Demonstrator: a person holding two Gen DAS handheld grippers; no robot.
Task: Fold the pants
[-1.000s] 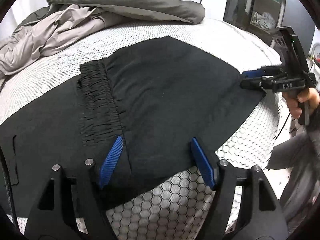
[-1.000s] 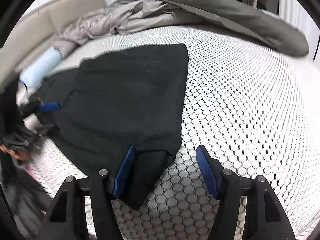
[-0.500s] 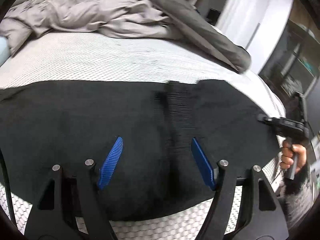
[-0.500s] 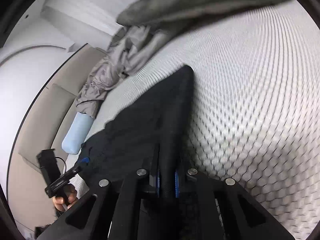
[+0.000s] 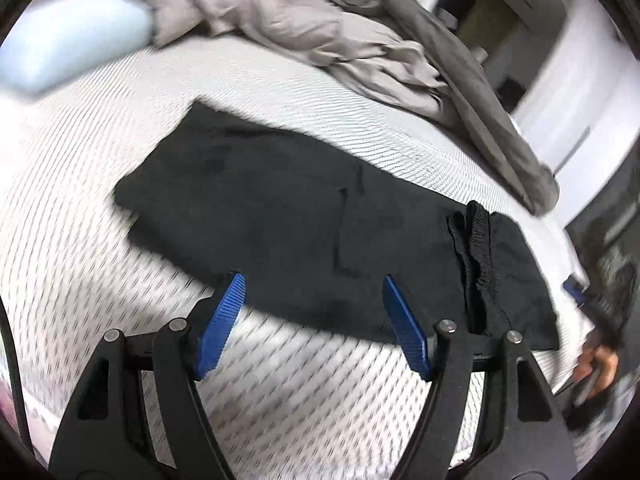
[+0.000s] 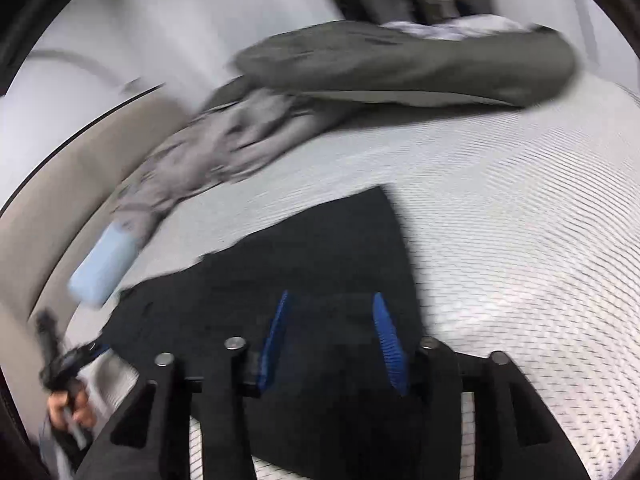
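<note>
Black pants [image 5: 304, 216] spread flat on the white honeycomb-patterned mattress [image 5: 88, 240], gathered waistband [image 5: 476, 248] toward the right end in the left wrist view. Left claw [image 5: 312, 320] released, jaws wide, hovering over the near edge of the pants, gripping nothing. Right claw [image 6: 332, 344] just been opening, jaws apart above the black fabric, apparently not pinching it, though blurred. Grey bedding [image 5: 320, 36] heaped beyond; pale blue pillow [image 6: 104, 270] beside it.

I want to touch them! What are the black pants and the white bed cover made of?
The black pants look like thin, matte woven cloth, lying flat with a gathered stretchy waistband. The white bed cover looks like a soft textile with a honeycomb pattern; blur leaves it uncertain.
</note>
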